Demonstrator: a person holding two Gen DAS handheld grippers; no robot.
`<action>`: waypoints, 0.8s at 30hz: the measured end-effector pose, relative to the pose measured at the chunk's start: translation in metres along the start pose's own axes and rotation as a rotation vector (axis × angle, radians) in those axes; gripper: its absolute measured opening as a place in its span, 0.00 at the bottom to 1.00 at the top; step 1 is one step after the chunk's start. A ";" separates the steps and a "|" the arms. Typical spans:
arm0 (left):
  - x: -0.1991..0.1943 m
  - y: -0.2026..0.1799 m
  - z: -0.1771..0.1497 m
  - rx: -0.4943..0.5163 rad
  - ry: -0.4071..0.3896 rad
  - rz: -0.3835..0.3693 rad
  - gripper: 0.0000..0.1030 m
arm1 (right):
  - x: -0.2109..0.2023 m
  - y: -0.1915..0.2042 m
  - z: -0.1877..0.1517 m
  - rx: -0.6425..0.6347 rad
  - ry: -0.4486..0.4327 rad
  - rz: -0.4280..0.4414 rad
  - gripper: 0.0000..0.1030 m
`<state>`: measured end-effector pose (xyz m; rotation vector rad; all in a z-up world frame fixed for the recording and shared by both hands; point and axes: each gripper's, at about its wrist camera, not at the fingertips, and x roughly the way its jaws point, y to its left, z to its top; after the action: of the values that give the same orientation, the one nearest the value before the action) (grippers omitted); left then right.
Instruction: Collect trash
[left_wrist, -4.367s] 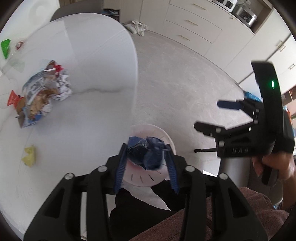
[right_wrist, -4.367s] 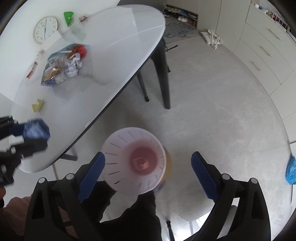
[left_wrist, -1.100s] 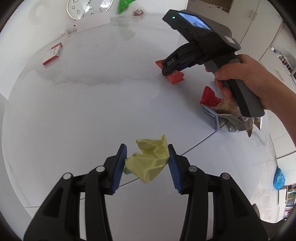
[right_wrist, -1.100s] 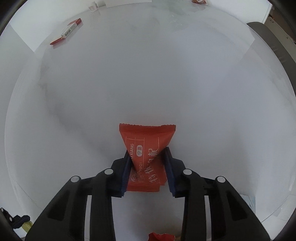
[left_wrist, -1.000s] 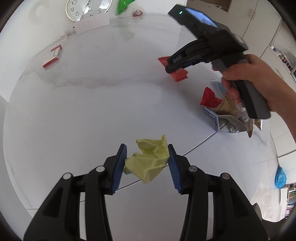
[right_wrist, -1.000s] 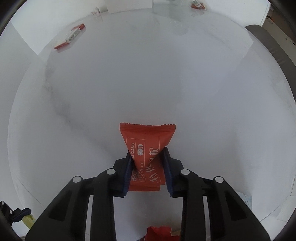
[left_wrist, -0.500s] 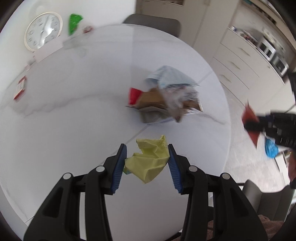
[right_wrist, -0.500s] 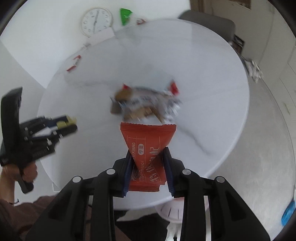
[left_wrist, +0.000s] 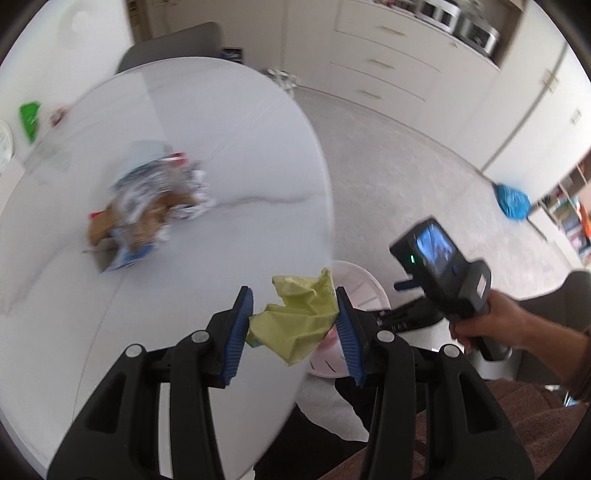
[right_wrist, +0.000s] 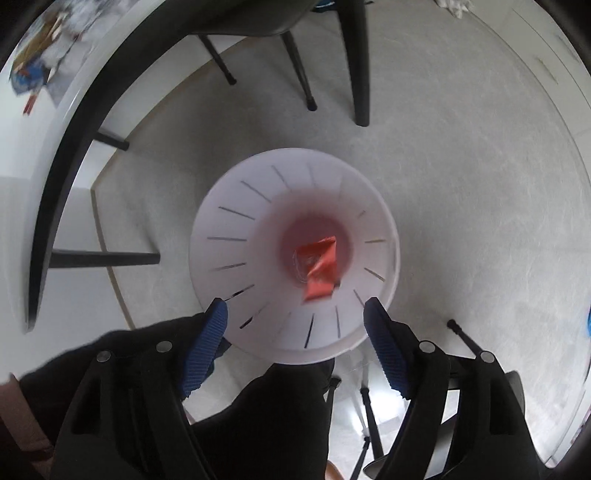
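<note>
My left gripper (left_wrist: 293, 312) is shut on a crumpled yellow wrapper (left_wrist: 295, 317) over the round white table's (left_wrist: 221, 147) near edge. Just beyond that edge the white slotted bin (left_wrist: 364, 295) stands on the floor. In the right wrist view my right gripper (right_wrist: 295, 314) hangs right above the bin (right_wrist: 240, 236), pointing down into it. Its jaws are opening, and nothing is between them. The red snack wrapper (right_wrist: 321, 266) is loose inside the bin, down toward its bottom. In the left wrist view a hand holds the right gripper (left_wrist: 402, 291) at the right, beside the bin.
A pile of mixed wrappers and foil (left_wrist: 147, 206) lies mid-table. A green wrapper (left_wrist: 29, 118) sits at the far left edge. Dark chair and table legs (right_wrist: 358, 74) stand on the grey floor beyond the bin. A blue bag (left_wrist: 511, 199) lies on the floor, white cabinets behind.
The right gripper swung from over the table to above the bin and let go of the red wrapper, which now lies inside. The left gripper carried the yellow wrapper toward the table's edge.
</note>
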<state>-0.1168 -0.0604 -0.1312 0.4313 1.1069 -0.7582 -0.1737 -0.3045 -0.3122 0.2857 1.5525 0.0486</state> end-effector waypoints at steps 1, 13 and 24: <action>0.006 -0.014 0.001 0.023 0.009 -0.008 0.43 | -0.011 -0.009 -0.001 0.011 -0.022 0.015 0.83; 0.117 -0.103 -0.013 0.109 0.198 -0.044 0.58 | -0.124 -0.074 -0.019 0.018 -0.196 -0.002 0.89; 0.128 -0.099 -0.021 0.037 0.232 -0.037 0.87 | -0.120 -0.061 -0.007 -0.029 -0.187 -0.002 0.89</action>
<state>-0.1724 -0.1559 -0.2519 0.5414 1.3221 -0.7762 -0.1927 -0.3877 -0.2078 0.2585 1.3658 0.0412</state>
